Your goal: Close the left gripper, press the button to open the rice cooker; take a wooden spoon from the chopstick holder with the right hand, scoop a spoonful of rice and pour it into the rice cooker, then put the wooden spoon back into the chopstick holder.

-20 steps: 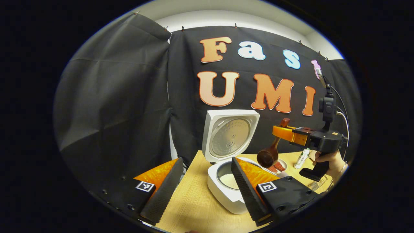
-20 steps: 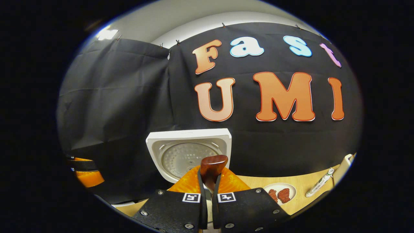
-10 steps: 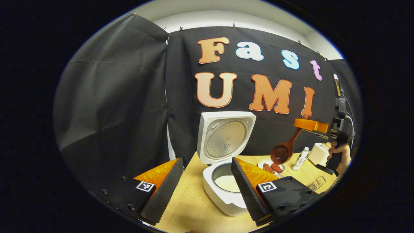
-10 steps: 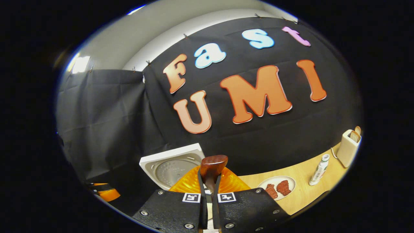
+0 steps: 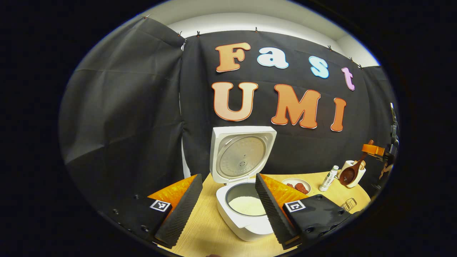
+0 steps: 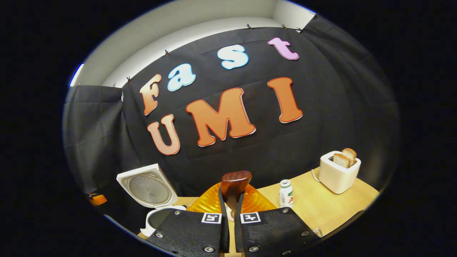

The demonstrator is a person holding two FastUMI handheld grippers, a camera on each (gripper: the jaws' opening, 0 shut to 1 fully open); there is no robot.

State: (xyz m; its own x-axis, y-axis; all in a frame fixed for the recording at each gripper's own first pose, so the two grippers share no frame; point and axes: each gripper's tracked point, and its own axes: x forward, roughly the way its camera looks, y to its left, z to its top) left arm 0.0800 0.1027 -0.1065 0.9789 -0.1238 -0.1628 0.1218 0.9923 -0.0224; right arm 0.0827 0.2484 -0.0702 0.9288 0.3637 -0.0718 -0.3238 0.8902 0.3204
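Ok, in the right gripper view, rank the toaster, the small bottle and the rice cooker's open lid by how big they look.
1. rice cooker lid
2. toaster, close behind; it may be nearer the camera, so unsure
3. bottle, clearly smallest

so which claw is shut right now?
The right claw, clamped on the wooden spoon handle; the left claw is spread wide, framing the rice cooker.

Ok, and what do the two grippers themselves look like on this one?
They match. The left gripper has two wedge-shaped fingers with ribbed grip faces, set on black mounting plates, each carrying a square black-and-white marker. The right gripper shows the same plates, with silver screws.
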